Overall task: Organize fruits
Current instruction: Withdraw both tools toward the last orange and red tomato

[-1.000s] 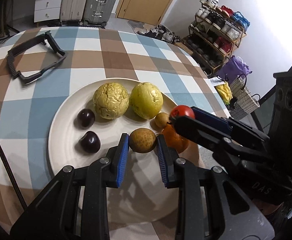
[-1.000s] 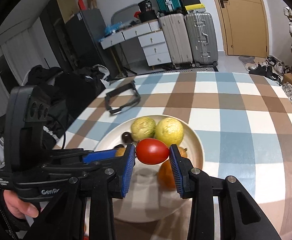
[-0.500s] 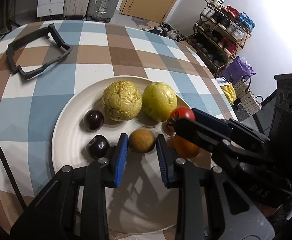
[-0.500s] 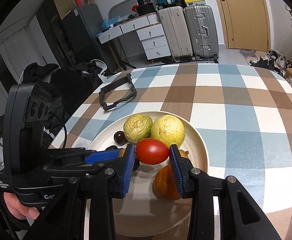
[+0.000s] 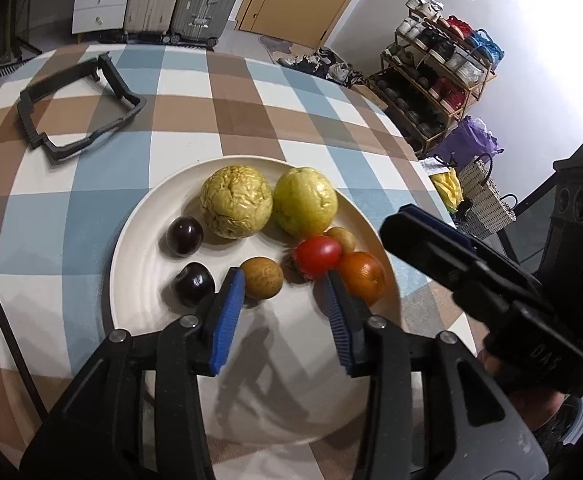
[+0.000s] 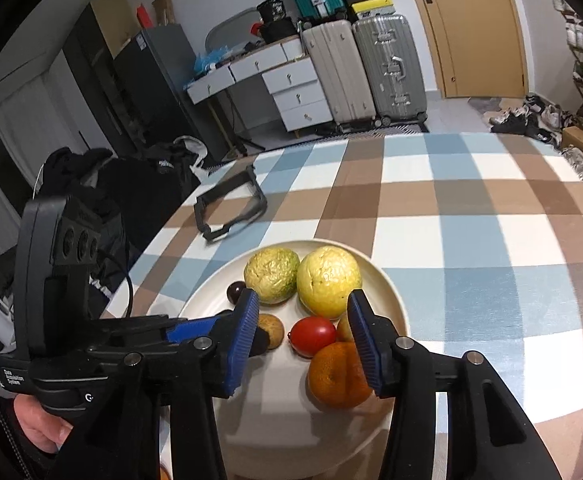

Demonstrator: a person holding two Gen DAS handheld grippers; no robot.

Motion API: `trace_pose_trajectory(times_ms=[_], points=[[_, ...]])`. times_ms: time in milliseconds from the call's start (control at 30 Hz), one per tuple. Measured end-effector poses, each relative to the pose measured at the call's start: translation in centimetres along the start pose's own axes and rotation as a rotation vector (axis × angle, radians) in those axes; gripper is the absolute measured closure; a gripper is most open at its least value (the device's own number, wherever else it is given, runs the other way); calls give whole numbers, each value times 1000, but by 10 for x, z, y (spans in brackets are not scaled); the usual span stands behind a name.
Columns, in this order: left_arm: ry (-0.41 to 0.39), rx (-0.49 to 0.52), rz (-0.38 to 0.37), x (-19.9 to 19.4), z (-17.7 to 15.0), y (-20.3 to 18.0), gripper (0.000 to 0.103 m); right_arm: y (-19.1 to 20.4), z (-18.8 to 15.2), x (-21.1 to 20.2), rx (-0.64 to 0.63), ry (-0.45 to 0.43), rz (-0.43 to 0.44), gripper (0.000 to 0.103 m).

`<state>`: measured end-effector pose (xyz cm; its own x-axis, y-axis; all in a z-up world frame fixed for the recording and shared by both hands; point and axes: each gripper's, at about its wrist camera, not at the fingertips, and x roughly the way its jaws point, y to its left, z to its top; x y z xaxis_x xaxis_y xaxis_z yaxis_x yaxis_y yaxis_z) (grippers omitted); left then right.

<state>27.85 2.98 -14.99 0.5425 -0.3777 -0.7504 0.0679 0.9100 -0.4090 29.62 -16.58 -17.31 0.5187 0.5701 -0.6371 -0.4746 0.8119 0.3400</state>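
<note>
- Plate [image 5: 131, 240] holding all visible fruit: tomato [image 5: 317, 255], orange [image 5: 362, 278], rest.
- Left gripper [image 5: 283, 300], right gripper [image 6: 301, 336] both spread wide, empty.
- Nothing visibly left outside; probably near done.

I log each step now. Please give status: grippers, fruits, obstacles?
Left gripper open, right gripper open. Red tomato lies free on plate. Nothing blocking.

Suitcases [image 6: 371, 72] stand by a wooden door [image 6: 475, 28]. A shoe rack [image 5: 439, 64] lines the white wall [image 5: 391, 8]. Drawers [image 6: 291, 92] sit left.
</note>
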Motion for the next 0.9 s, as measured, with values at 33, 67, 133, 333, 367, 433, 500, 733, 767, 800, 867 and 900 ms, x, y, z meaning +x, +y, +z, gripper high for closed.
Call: trace_pose_trajectory(times_ms=[33, 67, 133, 333, 367, 433, 500, 733, 767, 800, 867, 900], points=[[-5, 4, 6, -4, -1, -2, 64, 0, 0, -4, 4, -7, 1, 54], [-11, 8, 12, -8, -3, -4, 63, 1, 0, -9, 9, -18, 4, 54], [-20, 13, 19, -17, -6, -7, 59, 3, -1, -19, 11, -35, 1, 53], [-65, 42, 46, -53, -14, -22, 52, 15, -9, -57, -4, -106, -4, 37], [-74, 45, 50, -59, -15, -25, 49, 17, -10, -62, -7, -115, -2, 36], [-98, 52, 60, -74, -20, -30, 42, 21, -12, -75, -12, -138, 5, 32], [-125, 55, 65, -90, -25, -34, 31, 26, -14, -89, -17, -167, 6, 24], [-199, 91, 94, -137, -48, -48, 21, 47, -32, -132, -33, -254, 10, 8], [-204, 94, 99, -143, -53, -50, 19, 49, -34, -135, -34, -261, 11, 6], [-208, 96, 108, -147, -56, -51, 17, 52, -39, -140, -32, -274, 16, 5], [-221, 97, 125, -156, -65, -52, 16, 55, -49, -147, -20, -295, 26, 4], [-230, 96, 127, -161, -70, -52, 15, 57, -54, -150, -14, -304, 27, 3]])
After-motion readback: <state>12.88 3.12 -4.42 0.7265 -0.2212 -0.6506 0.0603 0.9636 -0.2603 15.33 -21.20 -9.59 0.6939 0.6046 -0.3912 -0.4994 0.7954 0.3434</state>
